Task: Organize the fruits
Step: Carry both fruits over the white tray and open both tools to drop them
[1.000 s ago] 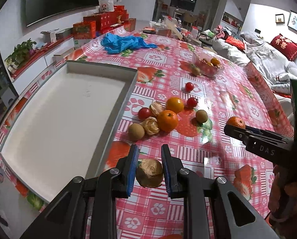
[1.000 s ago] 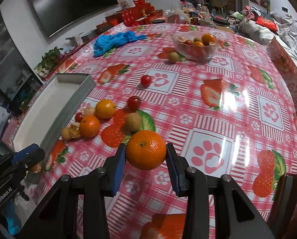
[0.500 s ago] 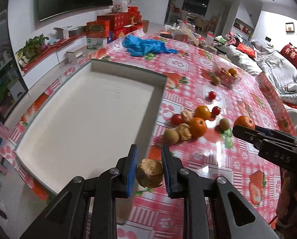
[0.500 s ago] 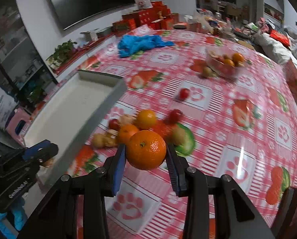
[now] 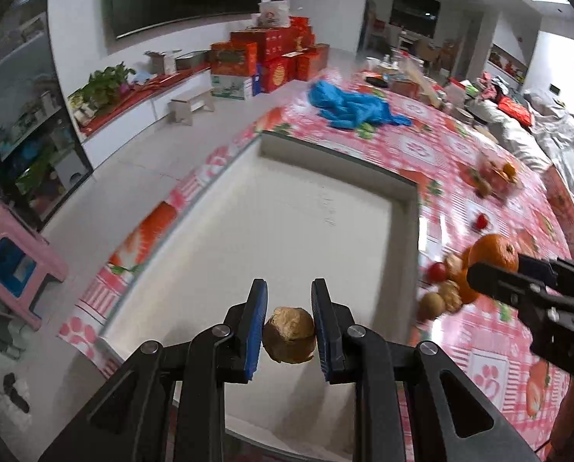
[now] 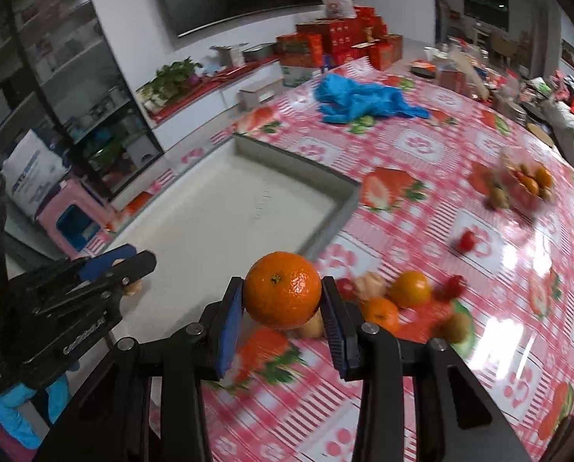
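Observation:
My left gripper (image 5: pixel 289 300) is shut on a brown walnut (image 5: pixel 289 335) and holds it above the near end of the empty white tray (image 5: pixel 287 231). My right gripper (image 6: pixel 283 292) is shut on an orange (image 6: pixel 282 295) and holds it above the table just right of the tray (image 6: pixel 225 215). In the left wrist view the right gripper (image 5: pixel 497 269) with the orange (image 5: pixel 493 254) shows at the right. The left gripper also shows at the left of the right wrist view (image 6: pixel 133 269). Loose fruit lies beside the tray: oranges (image 6: pixel 409 288), a kiwi (image 6: pixel 456 325), small red fruits (image 6: pixel 467 239), walnuts (image 6: pixel 370 283).
A clear bowl of fruit (image 6: pixel 527 183) stands farther back on the red-checked tablecloth (image 6: pixel 422 146). Blue gloves (image 6: pixel 360 96) lie at the far end. A pink stool (image 5: pixel 13 261) and the floor lie left of the table edge. Red boxes (image 5: pixel 267 57) stack by the wall.
Both grippers have moved left with their fruit: the left one now hangs over the tray, the right one has come up to the tray's right wall. The view has swung left.

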The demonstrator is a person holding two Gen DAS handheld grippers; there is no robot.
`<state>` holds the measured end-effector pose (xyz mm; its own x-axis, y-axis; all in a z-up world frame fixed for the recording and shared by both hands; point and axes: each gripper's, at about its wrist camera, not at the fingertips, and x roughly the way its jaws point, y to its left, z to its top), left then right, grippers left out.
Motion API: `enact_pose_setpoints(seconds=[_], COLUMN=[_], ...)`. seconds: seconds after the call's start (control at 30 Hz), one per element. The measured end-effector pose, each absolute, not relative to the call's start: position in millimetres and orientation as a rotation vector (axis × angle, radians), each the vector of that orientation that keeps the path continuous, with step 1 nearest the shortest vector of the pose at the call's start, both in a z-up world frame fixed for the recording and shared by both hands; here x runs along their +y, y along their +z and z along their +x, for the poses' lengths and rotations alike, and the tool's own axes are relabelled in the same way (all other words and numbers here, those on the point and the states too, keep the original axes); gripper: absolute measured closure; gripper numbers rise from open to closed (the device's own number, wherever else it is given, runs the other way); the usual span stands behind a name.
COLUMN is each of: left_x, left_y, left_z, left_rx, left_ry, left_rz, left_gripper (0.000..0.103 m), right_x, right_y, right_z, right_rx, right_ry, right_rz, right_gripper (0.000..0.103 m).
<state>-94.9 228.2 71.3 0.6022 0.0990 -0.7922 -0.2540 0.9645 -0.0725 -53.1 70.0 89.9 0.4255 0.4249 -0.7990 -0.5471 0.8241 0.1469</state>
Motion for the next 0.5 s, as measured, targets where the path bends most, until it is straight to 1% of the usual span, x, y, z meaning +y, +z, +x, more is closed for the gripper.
enact_pose_setpoints(seconds=[0.2,0.5], left_x=[242,245], left_y=[53,31], left_z=[-91,-90], left_rx=[0.941,0.985], left_ry=[0.236,0.255], left_rz=[-0.2,-0.196], left_gripper=[0.078,0.078], right_x=[102,117], right_y=[72,49], right_z=[-50,-48], right_rx=[1.011,1.068], right_ry=[0.655,0.664], right_rz=[-0.165,-0.198], right_gripper=[0.06,0.06])
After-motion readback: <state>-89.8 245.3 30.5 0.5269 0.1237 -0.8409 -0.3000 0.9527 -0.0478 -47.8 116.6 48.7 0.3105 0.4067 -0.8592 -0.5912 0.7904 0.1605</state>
